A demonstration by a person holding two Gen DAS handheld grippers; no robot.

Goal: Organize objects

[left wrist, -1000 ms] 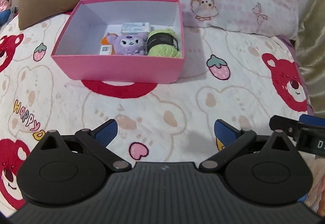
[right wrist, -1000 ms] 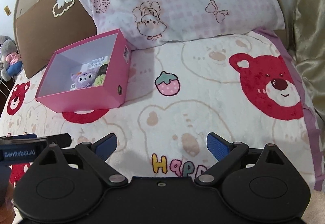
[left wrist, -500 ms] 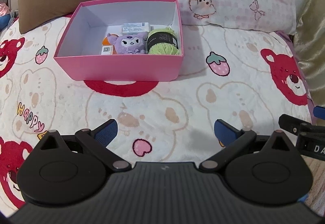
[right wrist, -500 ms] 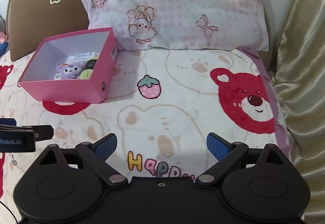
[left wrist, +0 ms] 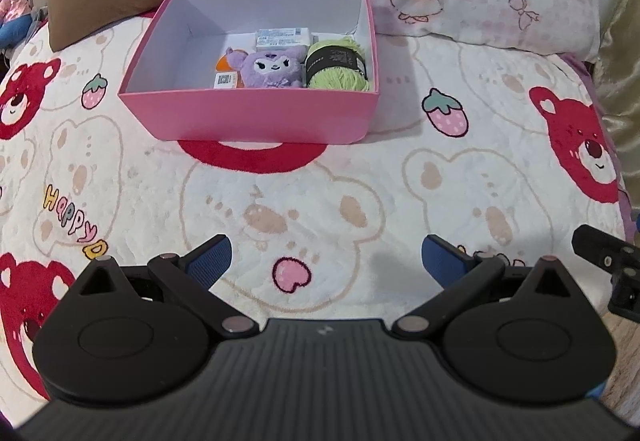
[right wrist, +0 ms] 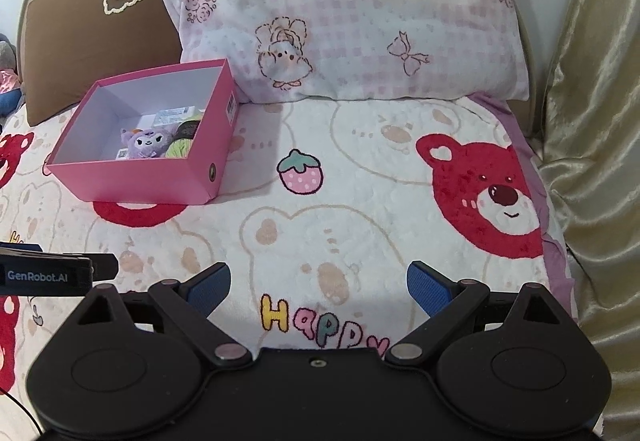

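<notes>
Home bedroom. Bed spread with plush bear-and-strawberry blanket (right wrist: 360, 201); pink checked pillow (right wrist: 340, 9) and brown cushion (right wrist: 92, 41) propped against curved headboard; soft toys (left wrist: 12, 13) at bedside; gold curtain (right wrist: 592, 121).

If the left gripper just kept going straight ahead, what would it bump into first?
Probably the pink box. The left gripper is open and holds nothing, and the box's front wall stands almost dead ahead across bare blanket. If it is angled downward, it may brush the blanket first; depth is hard to judge.
</notes>
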